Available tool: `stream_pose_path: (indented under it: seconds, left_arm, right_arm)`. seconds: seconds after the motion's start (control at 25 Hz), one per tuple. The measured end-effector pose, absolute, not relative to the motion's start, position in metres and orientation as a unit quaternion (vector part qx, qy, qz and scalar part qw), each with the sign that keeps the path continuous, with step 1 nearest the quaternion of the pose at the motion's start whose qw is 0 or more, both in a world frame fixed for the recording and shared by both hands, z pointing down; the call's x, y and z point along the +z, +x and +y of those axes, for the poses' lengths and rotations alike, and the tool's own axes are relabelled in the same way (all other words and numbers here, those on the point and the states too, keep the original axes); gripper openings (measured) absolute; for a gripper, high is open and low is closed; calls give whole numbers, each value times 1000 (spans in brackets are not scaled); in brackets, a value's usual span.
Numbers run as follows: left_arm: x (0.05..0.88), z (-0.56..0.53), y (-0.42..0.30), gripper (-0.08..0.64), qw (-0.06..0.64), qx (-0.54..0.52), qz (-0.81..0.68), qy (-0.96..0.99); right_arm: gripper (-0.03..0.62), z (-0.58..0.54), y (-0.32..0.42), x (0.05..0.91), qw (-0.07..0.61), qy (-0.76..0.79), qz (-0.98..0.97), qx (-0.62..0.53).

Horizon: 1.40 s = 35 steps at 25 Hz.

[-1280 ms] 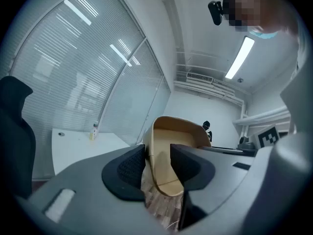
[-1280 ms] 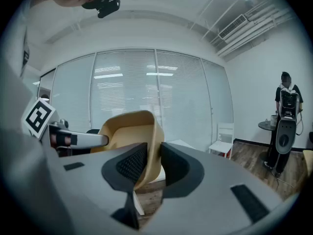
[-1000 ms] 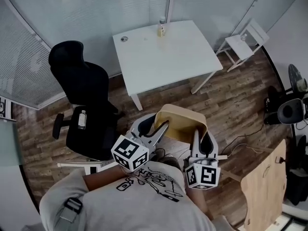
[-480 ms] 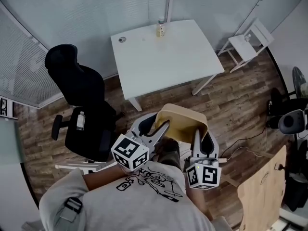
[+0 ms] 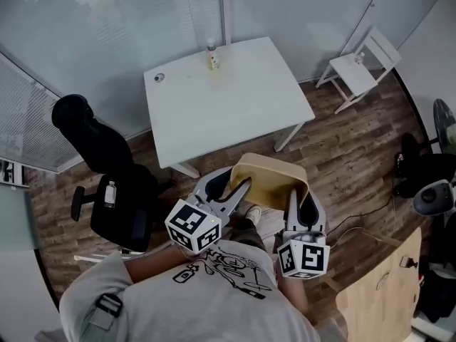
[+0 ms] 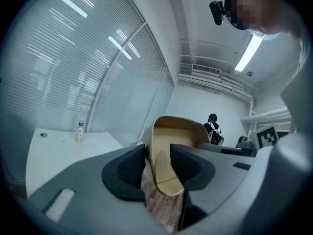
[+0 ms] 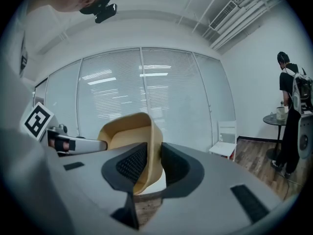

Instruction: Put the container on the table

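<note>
I hold a tan, open-topped container [image 5: 269,182] in the air between both grippers, above the wooden floor. My left gripper [image 5: 239,187] is shut on its left wall [image 6: 157,155], which sits pinched between the two pads. On the container's right wall [image 7: 150,160] my right gripper [image 5: 299,199] is shut the same way. The white table [image 5: 235,112] stands ahead of me, beyond the container, with a small bottle [image 5: 212,57] near its far edge.
A black office chair [image 5: 107,169] with a small bottle on its seat stands at the left. A white folding chair [image 5: 360,70] is at the far right. Glass walls with blinds close the back. A person [image 7: 293,111] stands far right in the right gripper view.
The table and chairs have shifted left and a little nearer in the head view, as I move. Both grippers keep the same hold on the container.
</note>
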State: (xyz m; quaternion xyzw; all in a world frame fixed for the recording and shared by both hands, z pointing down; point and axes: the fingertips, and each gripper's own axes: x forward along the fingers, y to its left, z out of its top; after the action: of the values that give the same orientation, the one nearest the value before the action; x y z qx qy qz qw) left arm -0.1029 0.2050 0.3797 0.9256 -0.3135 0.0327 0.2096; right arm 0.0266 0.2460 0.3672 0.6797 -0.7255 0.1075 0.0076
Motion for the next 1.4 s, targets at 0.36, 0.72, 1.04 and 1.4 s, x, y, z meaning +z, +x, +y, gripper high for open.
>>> stream_pose_path:
  seconds: [0.36, 0.72, 1.04, 1.4]
  left_arm:
    - [376, 171, 5, 143, 212, 29, -321, 923]
    - [384, 139, 26, 143, 219, 31, -344, 912]
    - [387, 90, 34, 143, 219, 19, -348, 911]
    - [388, -20, 43, 143, 222, 10, -339, 914]
  right_arm:
    - [81, 212, 134, 359, 7, 677, -729, 98]
    - [78, 176, 157, 370, 8, 659, -744, 111]
    - [78, 127, 165, 374, 12, 657, -746, 108]
    - [78, 18, 174, 377, 23, 661, -742, 105]
